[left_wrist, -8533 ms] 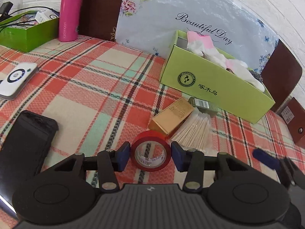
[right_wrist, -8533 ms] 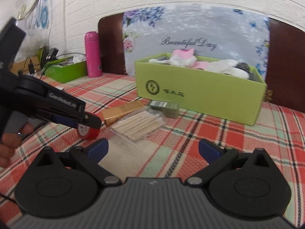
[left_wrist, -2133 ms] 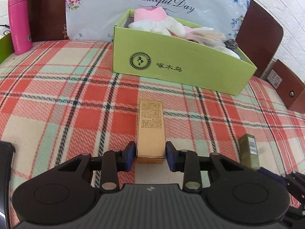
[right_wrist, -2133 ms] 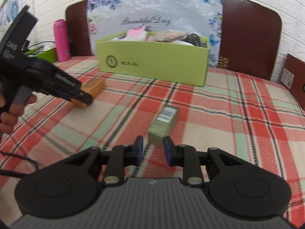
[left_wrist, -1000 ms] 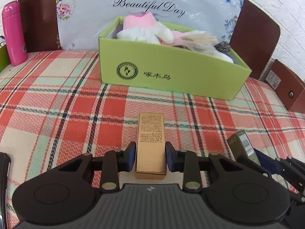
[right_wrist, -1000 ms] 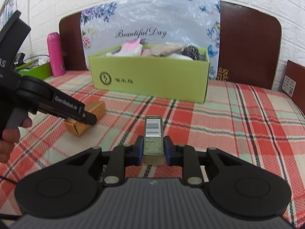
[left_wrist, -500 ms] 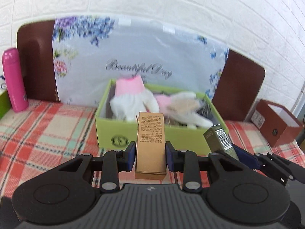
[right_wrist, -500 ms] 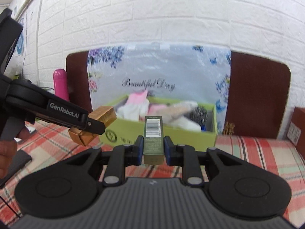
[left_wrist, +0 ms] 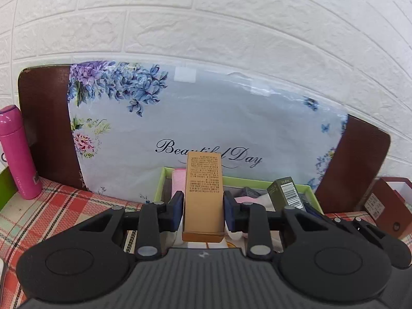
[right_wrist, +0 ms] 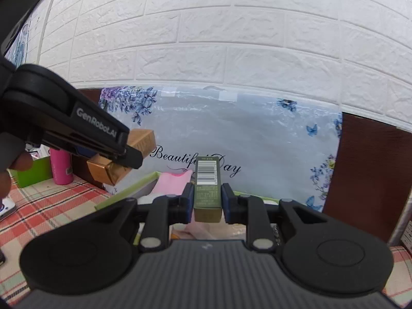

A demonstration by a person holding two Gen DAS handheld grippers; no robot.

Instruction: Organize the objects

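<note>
Gold carton [left_wrist: 203,195] clenched in left tool [left_wrist: 203,212], olive barcode carton [right_wrist: 207,188] clenched in right tool [right_wrist: 207,203]. Both raised over open green box [left_wrist: 159,184] on plaid desk [left_wrist: 64,206], probably lined up for dropping in beside pink cloth [right_wrist: 172,184].

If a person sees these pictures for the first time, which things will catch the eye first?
First, the gold box clamped in the left gripper and the green box with a barcode clamped in the right gripper, both held above the lime bin. Behind stands the floral "Beautiful Day" board, with a pink bottle at far left.
</note>
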